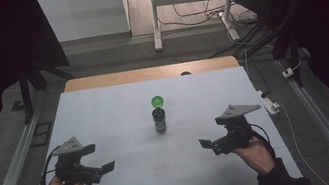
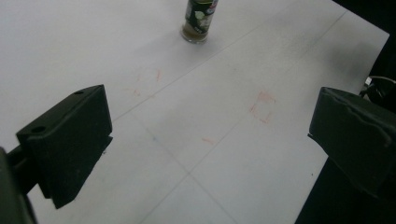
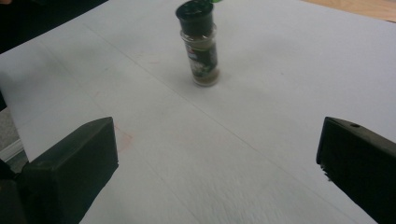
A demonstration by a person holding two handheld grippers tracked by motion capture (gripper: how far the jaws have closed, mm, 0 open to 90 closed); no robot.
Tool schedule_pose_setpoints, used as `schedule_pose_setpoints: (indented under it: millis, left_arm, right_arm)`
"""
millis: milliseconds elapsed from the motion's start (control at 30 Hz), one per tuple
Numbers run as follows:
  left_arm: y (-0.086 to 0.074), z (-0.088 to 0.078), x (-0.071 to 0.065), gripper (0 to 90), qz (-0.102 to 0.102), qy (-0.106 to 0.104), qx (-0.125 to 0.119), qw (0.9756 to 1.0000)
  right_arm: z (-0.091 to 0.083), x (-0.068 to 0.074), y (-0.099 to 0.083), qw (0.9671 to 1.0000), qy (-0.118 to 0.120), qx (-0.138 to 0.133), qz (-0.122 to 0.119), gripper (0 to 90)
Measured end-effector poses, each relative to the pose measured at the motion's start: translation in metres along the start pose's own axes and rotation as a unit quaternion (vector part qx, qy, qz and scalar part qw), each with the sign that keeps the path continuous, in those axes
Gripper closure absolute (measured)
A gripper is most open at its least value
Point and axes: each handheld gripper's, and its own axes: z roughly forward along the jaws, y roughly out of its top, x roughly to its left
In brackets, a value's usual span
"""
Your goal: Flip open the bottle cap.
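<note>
Two open hand-held grippers flank a spice jar on the desk.

Near the front edge, the left hand-held gripper [image 1: 102,163] and right hand-held gripper [image 1: 209,136] hover with jaws wide, holding nothing. Beyond them, mid-desk [image 1: 106,117], the spice jar [image 1: 159,120] stands upright, a green ball [image 1: 157,101] just behind it.

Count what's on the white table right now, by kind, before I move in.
Spice jar with a black cap, upright: 1
Green ball just behind the jar: 1
Total: 2 things on the table. Both grippers, left and right, hover open near the front edge, holding nothing.
</note>
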Motion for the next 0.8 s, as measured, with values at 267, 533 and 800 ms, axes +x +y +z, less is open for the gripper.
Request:
schedule_pose_setpoints:
  millis: [267, 533, 800]
  left_arm:
    - [-0.029, -0.029, 0.005, 0.0, -0.034, 0.018, -0.015, 0.9991]
    - [-0.053, -0.044, 0.007, 0.0, -0.055, 0.041, -0.014, 0.9976]
    - [-0.066, -0.05, 0.006, 0.0, -0.062, 0.065, -0.001, 0.996]
  right_arm:
    - [-0.027, -0.008, -0.024, 0.9989, -0.043, -0.004, 0.018, 0.0]
    - [-0.045, -0.015, -0.049, 0.996, -0.077, 0.011, 0.044, 0.0]
    - [-0.056, -0.02, -0.066, 0.993, -0.092, 0.029, 0.068, 0.0]
